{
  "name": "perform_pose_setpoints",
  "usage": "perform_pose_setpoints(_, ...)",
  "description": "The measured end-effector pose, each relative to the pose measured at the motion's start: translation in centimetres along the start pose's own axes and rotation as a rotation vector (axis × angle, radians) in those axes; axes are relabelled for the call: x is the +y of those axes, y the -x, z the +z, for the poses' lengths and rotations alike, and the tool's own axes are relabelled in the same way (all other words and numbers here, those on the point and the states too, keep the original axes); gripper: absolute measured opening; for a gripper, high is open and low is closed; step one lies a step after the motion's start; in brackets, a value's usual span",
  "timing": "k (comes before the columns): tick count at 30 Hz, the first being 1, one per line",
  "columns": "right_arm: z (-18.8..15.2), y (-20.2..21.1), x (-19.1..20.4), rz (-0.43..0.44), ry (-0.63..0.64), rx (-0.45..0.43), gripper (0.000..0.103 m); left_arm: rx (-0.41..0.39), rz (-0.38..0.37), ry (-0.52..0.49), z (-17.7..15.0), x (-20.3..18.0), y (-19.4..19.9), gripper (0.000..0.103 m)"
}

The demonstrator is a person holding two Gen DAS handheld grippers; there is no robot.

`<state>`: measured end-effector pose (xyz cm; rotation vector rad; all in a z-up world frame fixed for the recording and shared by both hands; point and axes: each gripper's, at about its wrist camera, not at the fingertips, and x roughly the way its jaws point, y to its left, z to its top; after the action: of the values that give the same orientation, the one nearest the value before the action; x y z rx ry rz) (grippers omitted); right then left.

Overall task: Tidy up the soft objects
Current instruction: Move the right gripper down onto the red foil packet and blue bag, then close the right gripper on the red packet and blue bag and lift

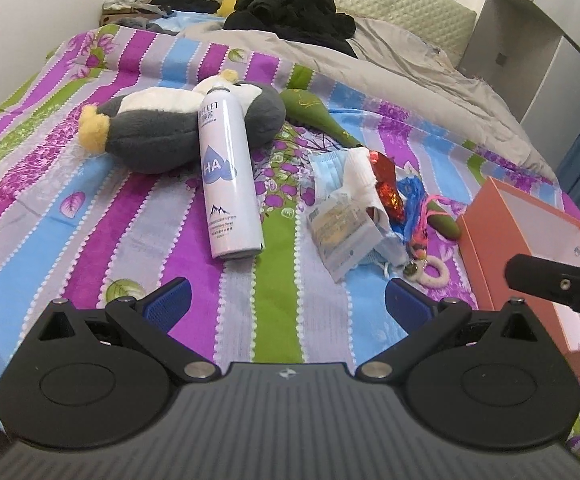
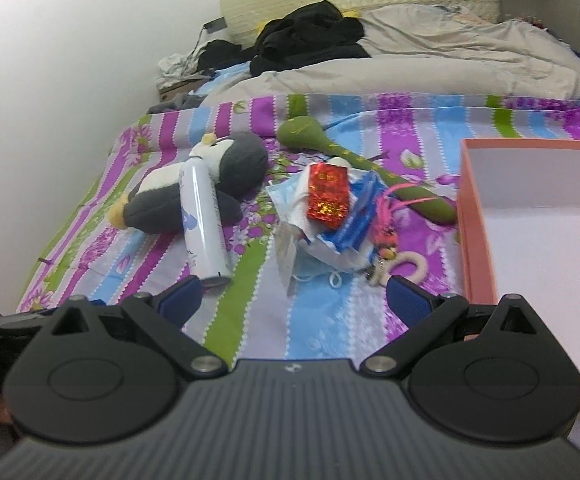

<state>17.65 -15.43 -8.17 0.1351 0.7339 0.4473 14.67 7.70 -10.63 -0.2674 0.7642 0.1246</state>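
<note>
Across the striped bed (image 1: 69, 216), a plush penguin (image 1: 161, 132) lies under a spray can (image 1: 225, 176); a soft clutter pile (image 1: 358, 208), perhaps masks, awaits sorting beside the open pink box (image 2: 530, 240). Both grippers, left gripper (image 1: 285, 300) and right gripper (image 2: 294, 296), hover with jaws wide, empty.

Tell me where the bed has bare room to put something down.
Free: the striped bedspread left of the spray can, below the plush penguin; the strip between the can and the mask pile; the pink box, whose inside looks bare. Crowded: the pile itself, running right to the green plush and the box.
</note>
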Motion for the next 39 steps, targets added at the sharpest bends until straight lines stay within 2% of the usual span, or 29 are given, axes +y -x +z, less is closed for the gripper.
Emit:
perform_pose_setpoints(7,1.4,-3.8,-0.2,0.035,0.003,0.026,0.100,-0.010,-0.032,0.001,0.7,0.0,-3.2,0.103)
perform_pose_setpoints(9,1.8,-4.8,-0.7,0.036,-0.004,0.034,0.089,-0.012,-0.043,0.002,0.8,-0.1,-4.2,0.102)
perform_pose_setpoints(14,3.1,-7.4,-2.2,0.034,-0.040,0.057,0.080,-0.006,-0.088,0.010,1.4,-0.6,-7.2,0.090)
perform_pose_setpoints(21,5.5,-10.9,-3.5,0.035,-0.088,0.056,0.077,-0.009,-0.172,0.026,2.7,-1.6,-11.4,0.071)
perform_pose_setpoints(24,6.5,-12.8,-4.2,0.032,-0.106,0.057,0.077,-0.002,-0.221,0.058,3.3,-1.8,-13.5,0.068)
perform_pose_setpoints(26,7.0,-14.2,-4.7,0.024,-0.121,0.067,0.077,0.004,-0.261,0.080,3.5,-2.0,-14.9,0.067)
perform_pose_setpoints(29,7.4,-16.5,-5.7,0.011,-0.145,0.095,0.077,0.010,-0.305,0.104,3.7,-2.4,-16.8,0.058)
perform_pose_setpoints(31,7.4,-17.9,-6.3,0.013,-0.170,0.123,0.072,0.021,-0.332,0.105,3.5,-2.7,-18.0,0.051)
perform_pose_setpoints(34,6.8,-19.6,-6.7,0.014,-0.186,0.167,0.070,0.052,-0.322,0.097,2.9,-3.1,-19.9,0.047)
perform_pose_setpoints(38,6.2,-21.4,-7.2,0.012,-0.203,0.211,0.068,0.058,-0.317,0.078,2.1,-3.3,-21.1,0.046)
perform_pose_setpoints(39,6.1,-21.8,-7.3,0.013,-0.209,0.215,0.068,0.057,-0.319,0.074,2.0,-3.3,-21.3,0.041)
